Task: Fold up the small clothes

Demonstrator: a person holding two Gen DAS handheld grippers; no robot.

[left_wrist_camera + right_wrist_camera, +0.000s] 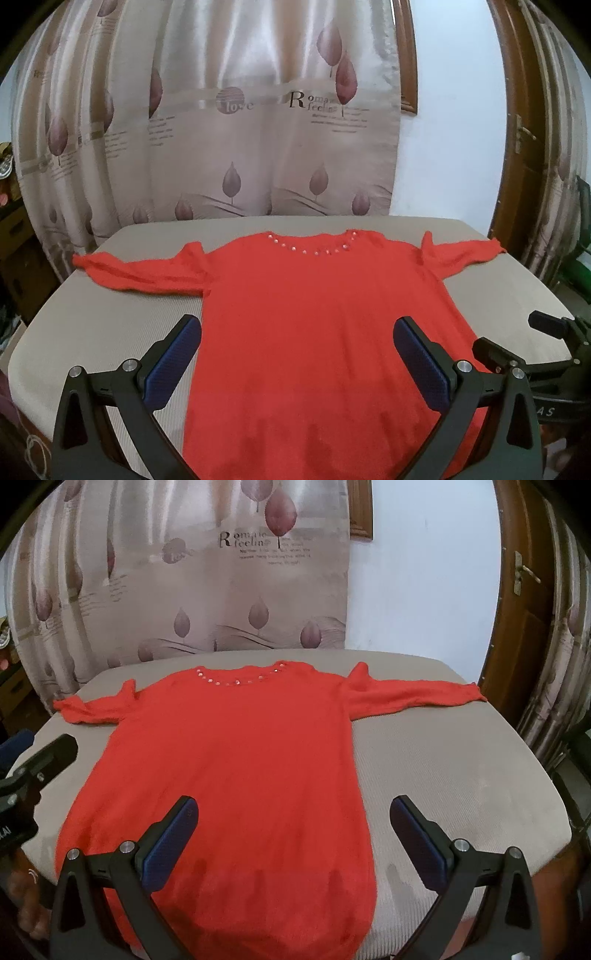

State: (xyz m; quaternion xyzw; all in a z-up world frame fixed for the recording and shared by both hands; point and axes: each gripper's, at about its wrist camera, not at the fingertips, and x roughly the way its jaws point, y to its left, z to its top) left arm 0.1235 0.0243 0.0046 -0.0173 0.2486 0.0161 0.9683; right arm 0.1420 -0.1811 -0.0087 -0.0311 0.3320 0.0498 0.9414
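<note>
A red long-sleeved sweater (314,314) (229,775) with a beaded neckline lies flat on a beige padded table (122,317) (454,775). Its neck points away from me and both sleeves are spread sideways. My left gripper (297,339) hovers open over the sweater's lower left part, holding nothing. My right gripper (293,818) is open above the sweater's lower right edge, its right finger over bare table. The right gripper (517,347) shows at the right edge of the left wrist view. The left gripper (40,768) shows at the left edge of the right wrist view.
A satin curtain (221,129) with a leaf print hangs behind the table. A white wall (454,129) and a wooden door (524,627) with a handle stand to the right. Clutter sits at the far left (7,177). Table edges drop off at left and right.
</note>
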